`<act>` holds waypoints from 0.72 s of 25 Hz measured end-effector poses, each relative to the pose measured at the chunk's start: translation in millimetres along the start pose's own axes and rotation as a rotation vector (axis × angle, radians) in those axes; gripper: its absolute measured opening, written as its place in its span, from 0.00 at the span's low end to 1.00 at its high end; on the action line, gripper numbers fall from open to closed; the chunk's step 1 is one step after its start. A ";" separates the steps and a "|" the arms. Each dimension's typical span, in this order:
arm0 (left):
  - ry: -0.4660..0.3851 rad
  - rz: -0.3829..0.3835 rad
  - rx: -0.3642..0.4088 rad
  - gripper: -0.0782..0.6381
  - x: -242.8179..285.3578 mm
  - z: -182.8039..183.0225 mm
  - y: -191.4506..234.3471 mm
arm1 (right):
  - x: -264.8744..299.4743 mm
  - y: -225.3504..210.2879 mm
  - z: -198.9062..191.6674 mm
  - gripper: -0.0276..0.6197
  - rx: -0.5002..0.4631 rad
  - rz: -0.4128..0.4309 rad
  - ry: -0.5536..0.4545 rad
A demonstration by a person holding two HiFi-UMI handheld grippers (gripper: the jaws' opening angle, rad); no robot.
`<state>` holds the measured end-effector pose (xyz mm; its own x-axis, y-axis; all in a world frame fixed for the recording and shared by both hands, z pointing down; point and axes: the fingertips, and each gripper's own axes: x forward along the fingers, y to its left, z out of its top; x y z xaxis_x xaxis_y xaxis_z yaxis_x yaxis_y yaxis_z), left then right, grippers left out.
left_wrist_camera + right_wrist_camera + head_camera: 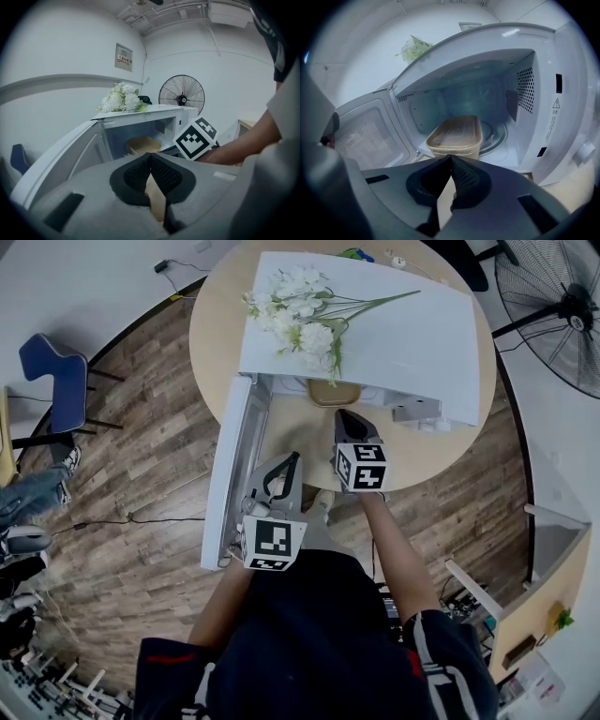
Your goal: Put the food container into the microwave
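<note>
The tan lidded food container sits inside the open white microwave, near the front of its cavity, partly on the glass turntable. It also shows as the container from the head view and the container from the left gripper view. My right gripper is shut and empty, its tip just in front of the container. My left gripper hangs back beside the open door, its jaws closed together with nothing between them.
The microwave stands on a round wooden table, its door swung out to the left. White artificial flowers lie on the microwave's top. A floor fan stands to the right and a blue chair to the left.
</note>
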<state>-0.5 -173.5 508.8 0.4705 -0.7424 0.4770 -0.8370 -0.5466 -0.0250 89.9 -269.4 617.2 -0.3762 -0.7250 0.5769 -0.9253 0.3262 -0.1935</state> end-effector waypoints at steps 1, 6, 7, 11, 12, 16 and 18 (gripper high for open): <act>-0.001 0.002 0.001 0.13 0.2 0.4 0.5 | 1.9 -0.4 1.0 0.06 0.001 0.001 -0.001; 0.013 0.012 0.000 0.13 0.9 -4.5 3.7 | 12.8 -0.3 7.7 0.06 -0.006 0.009 -0.001; 0.017 0.014 -0.001 0.13 0.8 -5.7 4.5 | 15.0 -0.1 9.2 0.06 -0.009 0.009 -0.001; 0.023 0.024 -0.006 0.13 0.8 -8.0 8.3 | 23.9 -0.5 16.1 0.06 -0.021 0.013 -0.002; 0.024 0.027 -0.006 0.13 1.1 -8.5 9.5 | 26.0 -1.2 17.5 0.06 -0.024 0.012 -0.002; 0.034 0.035 -0.010 0.13 2.0 -11.9 13.5 | 33.4 -2.8 20.7 0.06 -0.037 0.012 0.001; 0.038 0.036 -0.012 0.13 2.0 -13.2 14.7 | 35.5 -3.0 22.0 0.06 -0.039 0.012 0.002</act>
<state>-15.5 -177.9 521.0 0.4293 -0.7463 0.5087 -0.8567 -0.5148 -0.0324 78.3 -309.4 620.8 -0.3871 -0.7197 0.5764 -0.9181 0.3584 -0.1691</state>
